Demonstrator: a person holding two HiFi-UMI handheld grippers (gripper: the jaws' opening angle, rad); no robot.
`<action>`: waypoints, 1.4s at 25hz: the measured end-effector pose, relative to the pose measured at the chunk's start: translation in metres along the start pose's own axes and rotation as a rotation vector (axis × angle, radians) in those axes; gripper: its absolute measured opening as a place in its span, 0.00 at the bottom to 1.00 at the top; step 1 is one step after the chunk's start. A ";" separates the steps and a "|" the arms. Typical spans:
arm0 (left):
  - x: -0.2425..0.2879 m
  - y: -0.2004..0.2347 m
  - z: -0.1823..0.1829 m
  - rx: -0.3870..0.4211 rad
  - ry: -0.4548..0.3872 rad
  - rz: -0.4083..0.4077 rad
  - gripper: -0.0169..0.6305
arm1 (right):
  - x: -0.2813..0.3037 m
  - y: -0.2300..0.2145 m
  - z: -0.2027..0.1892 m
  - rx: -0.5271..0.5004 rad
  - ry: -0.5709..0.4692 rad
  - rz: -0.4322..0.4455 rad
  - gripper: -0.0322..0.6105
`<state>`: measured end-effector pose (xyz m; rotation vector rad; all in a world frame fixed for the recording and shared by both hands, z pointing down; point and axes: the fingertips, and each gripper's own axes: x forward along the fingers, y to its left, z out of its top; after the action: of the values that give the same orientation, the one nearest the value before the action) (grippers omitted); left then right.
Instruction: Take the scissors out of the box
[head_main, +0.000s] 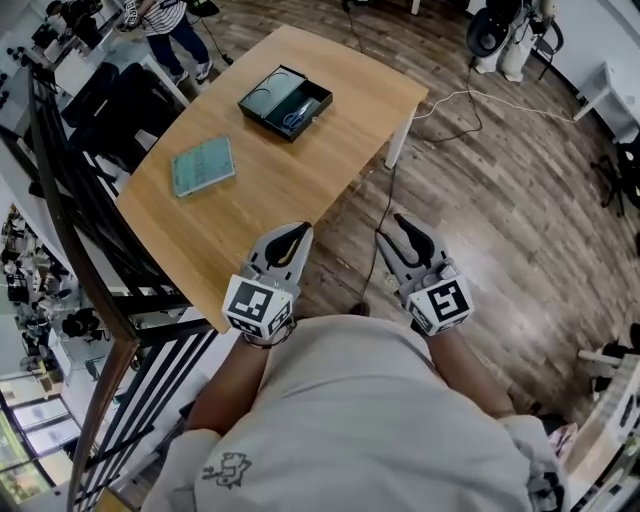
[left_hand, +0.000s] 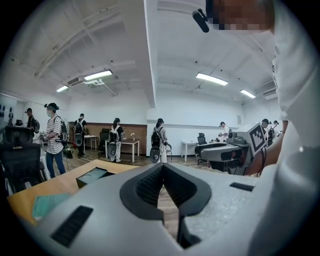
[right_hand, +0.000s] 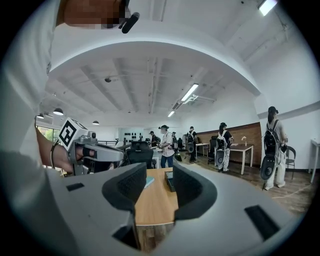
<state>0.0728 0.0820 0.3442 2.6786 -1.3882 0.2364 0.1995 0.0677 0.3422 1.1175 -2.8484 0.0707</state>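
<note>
An open black box sits on the far part of the wooden table. Inside it lie scissors with blue handles. Both grippers are held close to my body, off the table's near corner and far from the box. My left gripper has its tips together with nothing between them; in its own view the box lies ahead to the left. My right gripper stands open and empty; between its jaws I see the table and the box.
A teal notebook lies on the table nearer than the box. A black railing runs along the left. A cable trails over the wood floor by the table's white leg. Several people stand at the room's far side.
</note>
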 end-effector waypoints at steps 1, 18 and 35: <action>0.003 -0.002 -0.001 -0.003 0.002 -0.003 0.03 | -0.001 -0.003 -0.002 0.005 0.006 -0.002 0.32; 0.054 0.053 -0.004 -0.040 0.018 -0.042 0.03 | 0.055 -0.041 -0.012 0.048 0.034 -0.014 0.33; 0.062 0.175 0.002 -0.061 -0.002 0.016 0.03 | 0.194 -0.051 0.010 -0.015 0.060 0.099 0.33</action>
<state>-0.0350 -0.0689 0.3593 2.6200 -1.3949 0.1905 0.0922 -0.1013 0.3510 0.9548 -2.8440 0.0876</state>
